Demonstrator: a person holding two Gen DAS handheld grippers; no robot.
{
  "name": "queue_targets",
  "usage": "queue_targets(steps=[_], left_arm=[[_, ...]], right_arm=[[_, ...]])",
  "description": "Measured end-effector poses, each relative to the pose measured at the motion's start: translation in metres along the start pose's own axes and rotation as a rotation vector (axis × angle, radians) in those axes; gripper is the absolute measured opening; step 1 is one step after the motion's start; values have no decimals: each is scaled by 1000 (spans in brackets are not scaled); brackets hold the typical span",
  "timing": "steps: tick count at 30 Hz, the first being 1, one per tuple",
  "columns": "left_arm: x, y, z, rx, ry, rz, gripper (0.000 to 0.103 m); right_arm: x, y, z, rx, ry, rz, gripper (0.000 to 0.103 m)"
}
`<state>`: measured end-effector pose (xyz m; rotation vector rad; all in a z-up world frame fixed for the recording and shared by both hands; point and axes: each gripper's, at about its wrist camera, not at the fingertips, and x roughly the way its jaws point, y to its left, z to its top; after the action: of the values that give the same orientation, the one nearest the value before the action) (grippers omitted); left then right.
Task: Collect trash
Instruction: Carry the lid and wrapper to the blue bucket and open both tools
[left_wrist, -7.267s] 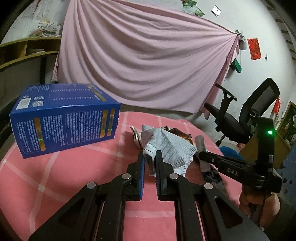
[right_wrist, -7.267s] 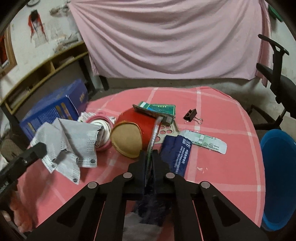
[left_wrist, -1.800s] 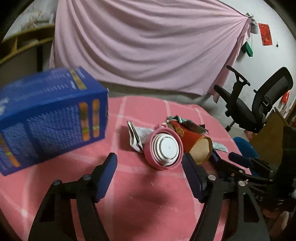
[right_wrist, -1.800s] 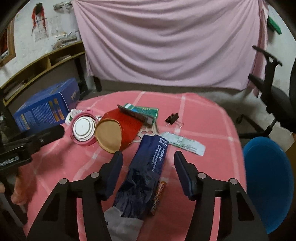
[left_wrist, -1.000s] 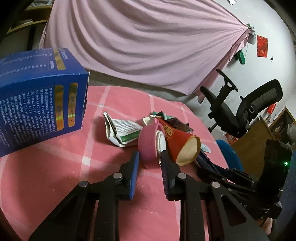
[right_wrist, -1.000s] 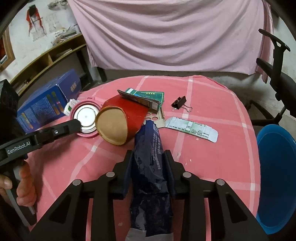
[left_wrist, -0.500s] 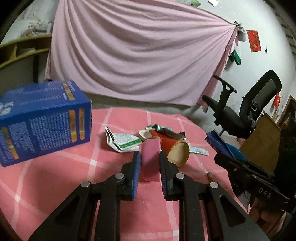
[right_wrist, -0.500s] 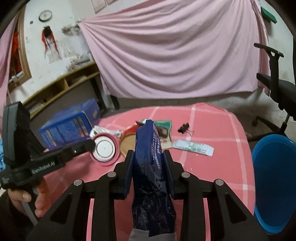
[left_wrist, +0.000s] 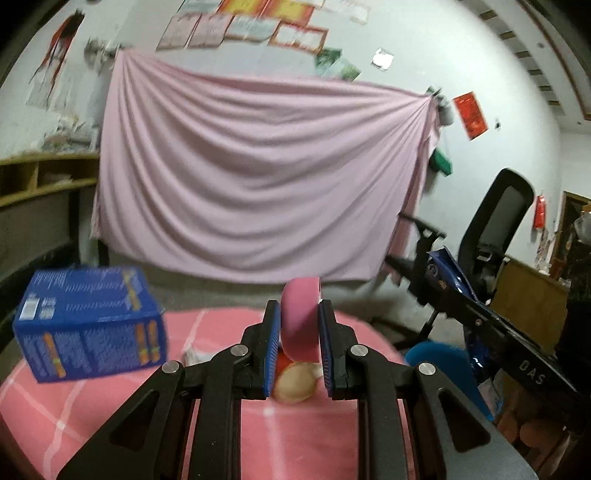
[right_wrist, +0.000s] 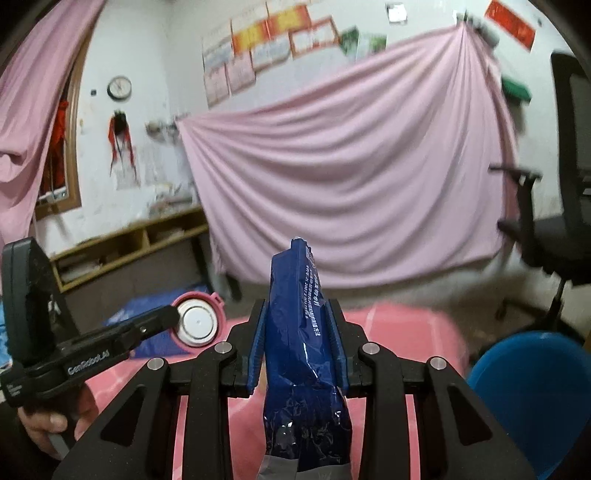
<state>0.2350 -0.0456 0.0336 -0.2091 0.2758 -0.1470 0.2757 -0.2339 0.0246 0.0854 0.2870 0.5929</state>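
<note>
Risks: left tongs (left_wrist: 298, 334) clamp pink lid (left_wrist: 300, 322) edge-on by its thin rim, so a twist could flip it loose onto surface (left_wrist: 92, 406). Right tongs (right_wrist: 298, 345) pinch blue wrapper (right_wrist: 299, 332) mid-length, slick foil, floppy tail may slide out. Both raised above surface, left of blue bin (right_wrist: 532, 398); swinging over together, they might collide or drop short.

1. The pink lid (left_wrist: 300, 320), which lay on the table (left_wrist: 92, 406) by the red cup (left_wrist: 294, 384), is now lifted clear, clamped in the left gripper (left_wrist: 298, 345).
2. The blue wrapper (right_wrist: 299, 332), earlier flat on the table, is now raised in the right gripper (right_wrist: 298, 347).
3. Both grippers, open shortly before, have closed on these.
</note>
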Motion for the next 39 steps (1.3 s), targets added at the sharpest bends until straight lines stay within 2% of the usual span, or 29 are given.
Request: queue_targets(steps=[3,9,16,22,25,31,34,39], left_arm=[[5,-25,5,20,-33,-42,17],[14,-75,11,78,-74,-134,17],[42,-133,9,121,-44,-217,17],[80,-172,-1,123,44,-268,17],[104,-190,-7,124,108,-279,17],[142,-211,-23,145,253,-277,17],[156,-213,-33,144,323,-275,17],[178,-216,-46,114,410,-265,17]], right_arm=[[-16,-8,11,-13,-81,-40,29],[-44,-32,23,-49,-183,-164,29],[-72,-76,20,-43,-222,-317,29],[-81,-119,7,1,-171,-433,29],[-82,-139,0,31,-135,-463,29],[-82,-175,-21,115,-61,-498,29],[-75,-191,-32,162,11,-502,29],[-71,-212,-46,228,86,-501,29]])
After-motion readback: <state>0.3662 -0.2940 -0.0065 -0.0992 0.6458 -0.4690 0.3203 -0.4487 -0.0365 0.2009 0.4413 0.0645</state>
